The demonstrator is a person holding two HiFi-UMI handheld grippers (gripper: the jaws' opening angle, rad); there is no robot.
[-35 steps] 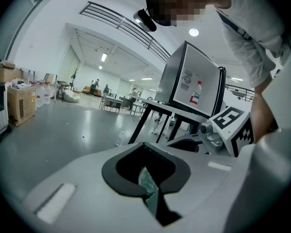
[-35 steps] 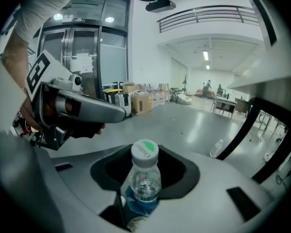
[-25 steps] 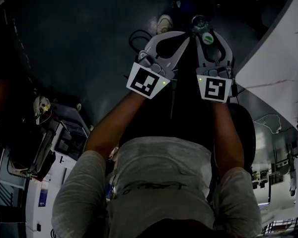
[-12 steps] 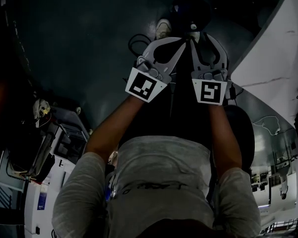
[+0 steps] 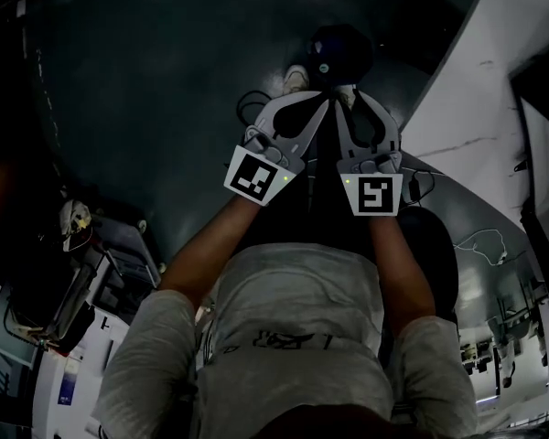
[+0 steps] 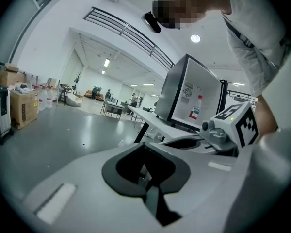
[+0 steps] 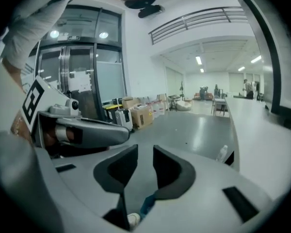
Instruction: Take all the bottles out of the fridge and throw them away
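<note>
I am apparently finishing a drop at the dark round bin (image 5: 343, 48), left gripper (image 6: 144, 161) jaws pressed together, right gripper (image 7: 144, 155) jaws parted, empty, just narrowing; likely next, the red-labelled bottle (image 6: 196, 107) in the silver fridge (image 6: 177, 93).

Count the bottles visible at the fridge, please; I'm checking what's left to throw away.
1: a red-labelled bottle stands upright against the white inside of the fridge, seen in the left gripper view. More may be hidden from this angle.
</note>
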